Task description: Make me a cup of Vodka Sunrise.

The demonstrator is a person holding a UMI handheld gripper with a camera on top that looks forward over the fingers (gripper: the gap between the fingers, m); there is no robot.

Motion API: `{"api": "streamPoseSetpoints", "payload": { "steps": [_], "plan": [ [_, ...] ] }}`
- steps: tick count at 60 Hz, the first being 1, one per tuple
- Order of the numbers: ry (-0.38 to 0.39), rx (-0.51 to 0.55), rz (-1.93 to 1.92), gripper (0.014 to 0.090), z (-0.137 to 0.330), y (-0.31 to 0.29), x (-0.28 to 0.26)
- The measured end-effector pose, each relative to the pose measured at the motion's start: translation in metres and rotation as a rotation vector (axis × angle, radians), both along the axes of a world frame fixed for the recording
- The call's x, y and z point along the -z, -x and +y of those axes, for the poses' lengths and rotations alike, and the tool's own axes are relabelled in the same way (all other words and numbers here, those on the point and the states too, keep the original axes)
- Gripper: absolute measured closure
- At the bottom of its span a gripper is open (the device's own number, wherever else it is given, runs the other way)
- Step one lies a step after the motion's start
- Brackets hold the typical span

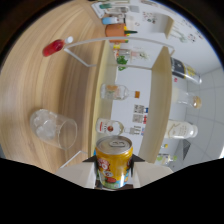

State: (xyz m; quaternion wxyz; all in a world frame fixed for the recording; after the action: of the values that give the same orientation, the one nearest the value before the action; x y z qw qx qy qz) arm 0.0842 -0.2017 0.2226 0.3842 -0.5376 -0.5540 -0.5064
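Note:
My gripper [114,169] is shut on a yellow drink can [114,161] with a silver pull-tab top; the white fingers [90,172] with dark pads press on both its sides. The whole view is rolled sideways, so the wooden table [40,85] runs up the left. A clear glass cup with ice cubes [52,129] stands on the table just left of the can. Farther along the table lies a small red bottle with a white cap [54,47].
A wooden shelf unit [105,75] beyond the can holds a clear bottle [114,91], a red-labelled bottle [109,126] and an orange item [116,31]. A thin white wire frame [82,59] juts out near the red bottle. More bottles [180,131] show against a white wall.

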Motion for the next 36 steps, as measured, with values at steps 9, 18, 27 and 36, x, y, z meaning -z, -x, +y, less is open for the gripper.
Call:
{"api": "streamPoseSetpoints", "payload": {
  "steps": [9,18,27,36],
  "plan": [
    [-0.048,0.001,0.532,0.0529,-0.015,0.005,-0.045],
    [-0.095,0.027,1.070,0.0529,-0.029,-0.023,-0.083],
    [-0.126,0.082,1.391,0.0529,-0.037,-0.074,-0.082],
    [-0.119,0.156,1.619,0.0530,-0.036,-0.124,-0.046]
  ]
}}
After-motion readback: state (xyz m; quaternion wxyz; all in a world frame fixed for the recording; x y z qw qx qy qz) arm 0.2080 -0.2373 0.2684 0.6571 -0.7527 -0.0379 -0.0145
